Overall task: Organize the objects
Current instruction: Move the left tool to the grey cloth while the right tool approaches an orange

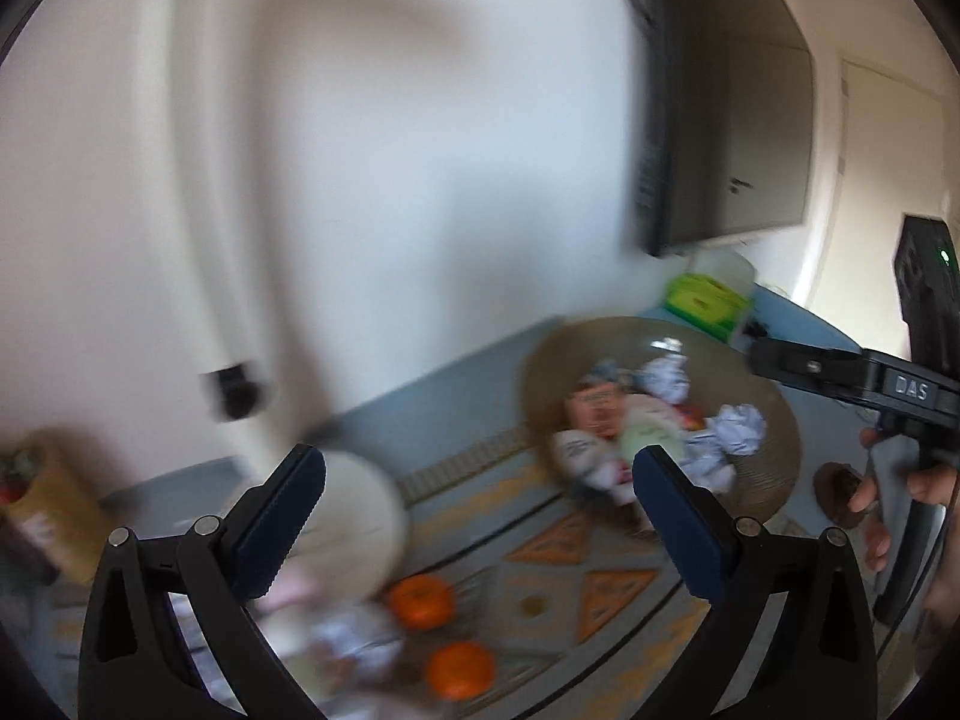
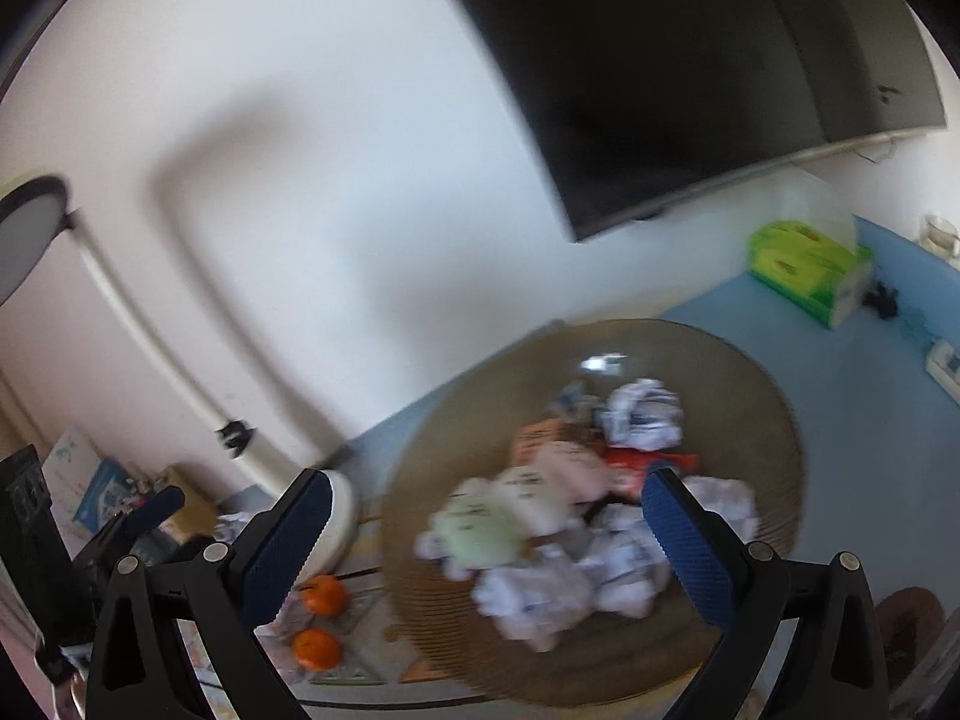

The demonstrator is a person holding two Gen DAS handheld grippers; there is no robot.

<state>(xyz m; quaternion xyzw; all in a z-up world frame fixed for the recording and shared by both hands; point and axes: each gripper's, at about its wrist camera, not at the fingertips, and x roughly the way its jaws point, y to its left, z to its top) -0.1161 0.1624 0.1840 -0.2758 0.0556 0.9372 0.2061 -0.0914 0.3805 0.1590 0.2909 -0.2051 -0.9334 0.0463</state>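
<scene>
The round tray [image 2: 750, 372] lies on the table [image 2: 852, 420], right of the two oranges [image 2: 324, 594] and the bowl [image 1: 360, 510]. In the tray you find crumpled paper balls [image 2: 642, 414] and packets [image 2: 480, 522] heaped together. Behind the tray, near the wall, stands the tissue box [image 2: 804, 267], below the wall-mounted screen [image 2: 690, 60]. The oranges lie one before the other on the patterned mat [image 1: 540, 594], just before the bowl. A lamp arm [image 2: 150, 336] runs along the wall at left.

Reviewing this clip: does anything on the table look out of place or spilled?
Two oranges lie loose on the patterned mat beside the white bowl, outside the brown woven tray heaped with crumpled papers. Nothing looks spilled; blur hides detail.
</scene>
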